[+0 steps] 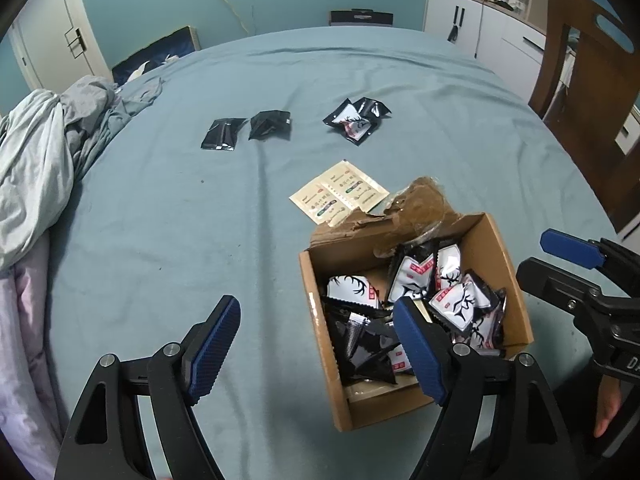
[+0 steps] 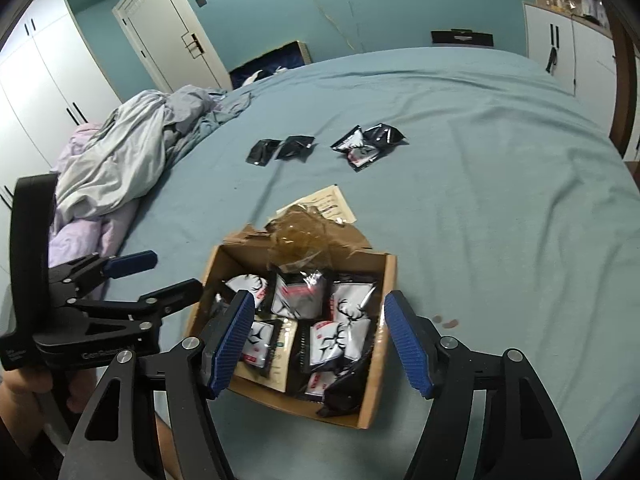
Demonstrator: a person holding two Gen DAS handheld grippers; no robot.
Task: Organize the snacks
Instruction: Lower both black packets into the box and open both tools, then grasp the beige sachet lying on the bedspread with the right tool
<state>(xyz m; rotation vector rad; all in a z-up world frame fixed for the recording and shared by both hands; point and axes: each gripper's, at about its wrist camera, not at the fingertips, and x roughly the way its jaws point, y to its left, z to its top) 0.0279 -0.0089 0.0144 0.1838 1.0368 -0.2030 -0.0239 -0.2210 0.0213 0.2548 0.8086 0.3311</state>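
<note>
An open cardboard box (image 1: pixel 516 280) (image 2: pixel 382 360) full of black-and-white deer-print snack packets (image 1: pixel 460 300) (image 2: pixel 332 340) sits on the blue bedsheet. Two plain black packets (image 1: pixel 246 130) (image 2: pixel 282 149) lie side by side further back. To their right is a small pile of deer-print packets (image 1: pixel 356 120) (image 2: pixel 366 144). Beige sachets (image 1: pixel 340 192) (image 2: pixel 332 202) lie just behind the box. My left gripper (image 1: pixel 316 344) is open and empty, at the box's left edge. My right gripper (image 2: pixel 320 344) is open and empty, right above the packets in the box.
Crumpled grey and lilac bedding (image 1: pixel 44 152) (image 2: pixel 120 160) is heaped at the left. A wooden chair (image 1: pixel 580 80) stands at the bed's right side. White cabinets (image 1: pixel 480 28) and a door (image 2: pixel 168 36) line the teal wall. Torn brown tape (image 2: pixel 304 240) hangs over the box's rear flap.
</note>
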